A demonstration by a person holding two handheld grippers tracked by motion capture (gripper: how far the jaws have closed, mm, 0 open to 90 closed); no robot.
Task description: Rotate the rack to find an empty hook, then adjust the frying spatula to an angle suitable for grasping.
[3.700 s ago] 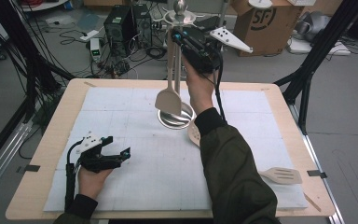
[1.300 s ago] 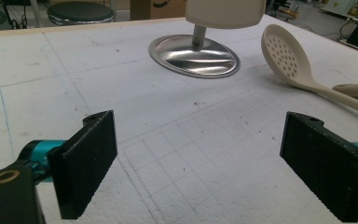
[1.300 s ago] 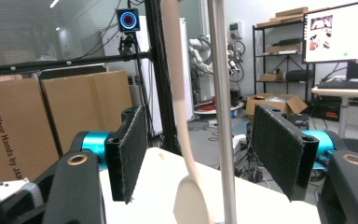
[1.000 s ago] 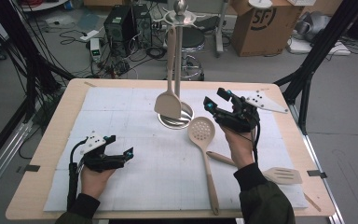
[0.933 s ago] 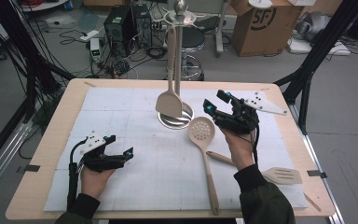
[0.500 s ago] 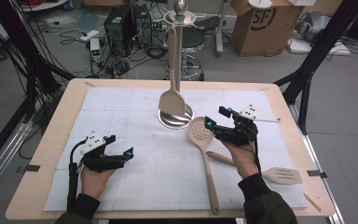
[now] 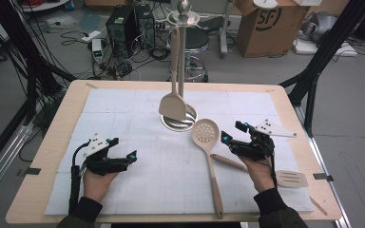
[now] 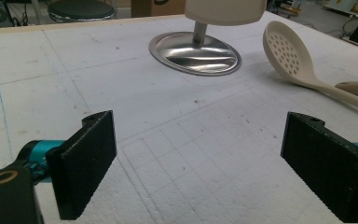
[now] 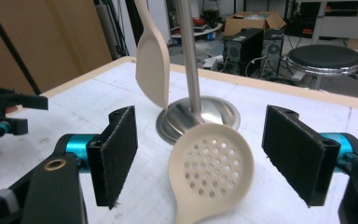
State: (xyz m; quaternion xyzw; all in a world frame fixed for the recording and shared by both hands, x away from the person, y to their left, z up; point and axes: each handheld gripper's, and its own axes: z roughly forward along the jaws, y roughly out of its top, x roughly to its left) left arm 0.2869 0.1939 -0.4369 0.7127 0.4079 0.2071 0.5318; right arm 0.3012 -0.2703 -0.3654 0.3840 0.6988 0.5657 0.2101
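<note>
A cream perforated spoon [image 7: 205,133] lies on the white mat, its handle pointing toward the near edge. My right gripper [image 7: 231,133] hovers low just right of its head, open. Its jaws have just been opening, and no pad touches anything. In the right gripper view the spoon head [image 9: 212,163] lies just ahead of the gap of the right gripper [image 9: 200,158]. A cream spatula [image 7: 172,105] hangs from the metal stand [image 7: 179,122]. My left gripper [image 7: 123,148] rests on the mat at the near left, open and empty. The left gripper view shows the left gripper [image 8: 200,163] with bare mat between its jaws.
A cream slotted turner [image 7: 291,178] lies at the near right, beside my right wrist. Another cream handle [image 7: 228,162] runs under the right hand. The stand's pole [image 9: 189,60] rises behind the spoon. A cardboard box [image 7: 261,23], a stool and computers stand beyond the table.
My right hand has come away from the stand, down and toward the near right, ending beside the spoon head. The hung spatula has swung on the stand. My left hand stayed still.
</note>
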